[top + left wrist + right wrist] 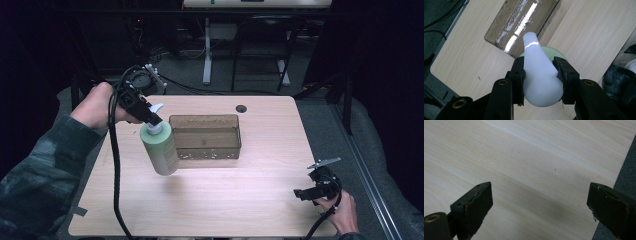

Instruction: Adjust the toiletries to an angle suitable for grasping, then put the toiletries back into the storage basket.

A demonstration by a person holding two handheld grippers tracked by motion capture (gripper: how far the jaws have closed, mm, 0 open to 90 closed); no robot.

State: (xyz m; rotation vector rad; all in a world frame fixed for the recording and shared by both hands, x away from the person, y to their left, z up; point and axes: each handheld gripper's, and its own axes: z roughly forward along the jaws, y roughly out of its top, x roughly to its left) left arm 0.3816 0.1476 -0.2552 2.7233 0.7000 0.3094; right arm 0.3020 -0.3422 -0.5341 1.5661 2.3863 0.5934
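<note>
Right up close, my left gripper (540,75) has its two black jaws squeezed tight on the white pump top (539,75) of a green bottle (160,147). The bottle hangs in the air, off the table (225,200). It is just beside the left end of the clear brown bin (206,136), tipped a little, with its bottom toward me. The bin looks empty. Nobody told me the job, so I am guessing: I think the bottle goes in the bin. If so, the picking up is done. Moving it over the bin, lowering it and letting go are left. My right gripper (312,192) waits at the near right corner of the table, jaws wide apart, holding nothing.
</note>
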